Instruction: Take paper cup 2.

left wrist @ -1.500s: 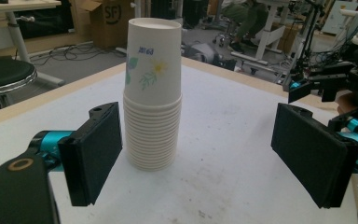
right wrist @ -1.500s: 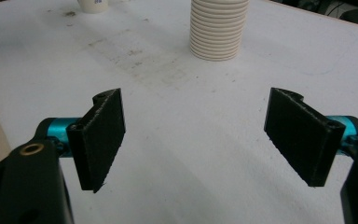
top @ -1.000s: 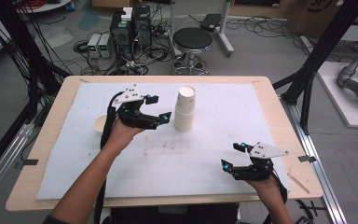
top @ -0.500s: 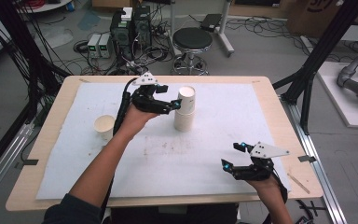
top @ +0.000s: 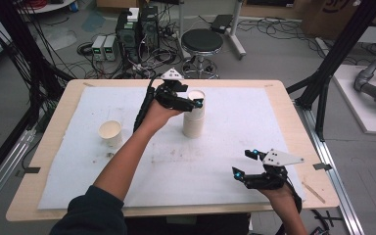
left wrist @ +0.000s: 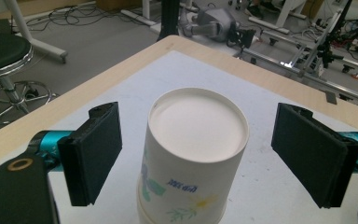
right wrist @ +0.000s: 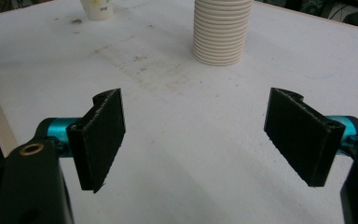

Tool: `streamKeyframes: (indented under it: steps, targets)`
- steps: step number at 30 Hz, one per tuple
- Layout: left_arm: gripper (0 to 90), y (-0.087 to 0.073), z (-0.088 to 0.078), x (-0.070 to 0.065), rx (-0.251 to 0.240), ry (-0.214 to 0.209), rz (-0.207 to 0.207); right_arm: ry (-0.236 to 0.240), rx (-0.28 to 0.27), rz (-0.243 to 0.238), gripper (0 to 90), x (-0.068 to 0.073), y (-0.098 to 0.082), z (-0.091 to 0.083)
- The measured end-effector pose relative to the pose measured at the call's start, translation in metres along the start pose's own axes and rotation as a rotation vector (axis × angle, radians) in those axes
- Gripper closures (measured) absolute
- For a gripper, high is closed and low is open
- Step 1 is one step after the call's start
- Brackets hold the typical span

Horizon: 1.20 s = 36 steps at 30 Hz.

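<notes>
The left gripper (top: 190, 101) hovers at the top of the stack of cups (top: 194, 117), which stands upside down mid-bench toward the far side. Its jaws stand wide on either side of the top cup (left wrist: 193, 154), not touching it. The right gripper (top: 245, 164) rests near the right, jaws wide and empty. A single cup (top: 110, 133) stands at the left.

Black left claw (top: 194, 104) with teal joints, black foam pads (left wrist: 94, 151), grey three-cornered plate (top: 172, 74), dark sleeve (top: 88, 215)
</notes>
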State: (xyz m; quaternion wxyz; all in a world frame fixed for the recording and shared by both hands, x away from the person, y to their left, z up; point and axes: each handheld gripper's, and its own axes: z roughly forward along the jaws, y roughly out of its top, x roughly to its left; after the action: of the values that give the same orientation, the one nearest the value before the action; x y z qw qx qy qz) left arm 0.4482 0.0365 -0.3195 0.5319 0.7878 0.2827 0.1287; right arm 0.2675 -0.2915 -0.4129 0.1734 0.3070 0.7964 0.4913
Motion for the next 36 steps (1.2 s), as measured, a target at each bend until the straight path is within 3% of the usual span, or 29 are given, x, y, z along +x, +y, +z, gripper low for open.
streamKeyframes:
  steps: [8, 12, 17, 28, 36]
  targets:
    - [22.1, -0.001, 0.012, 0.002, 0.02, -0.004, -0.008, 0.001, -0.002, -0.005, 20.9, 0.0, 0.0, 0.001]
    - [34.5, -0.001, 0.012, 0.001, 0.01, -0.011, 0.008, 0.0, 0.0, -0.002, 20.9, 0.0, 0.0, 0.001]
    - [34.9, -0.001, 0.012, 0.001, 0.01, -0.003, 0.016, -0.001, 0.0, -0.003, 20.9, 0.0, 0.0, 0.0]
    - [35.5, 0.009, 0.0, -0.004, -0.055, -0.001, 0.015, 0.002, 0.003, -0.002, 20.9, 0.001, 0.001, 0.001]
    - [35.6, 0.027, -0.016, -0.009, -0.119, 0.01, 0.027, 0.001, 0.003, -0.004, 20.9, 0.002, 0.002, 0.001]
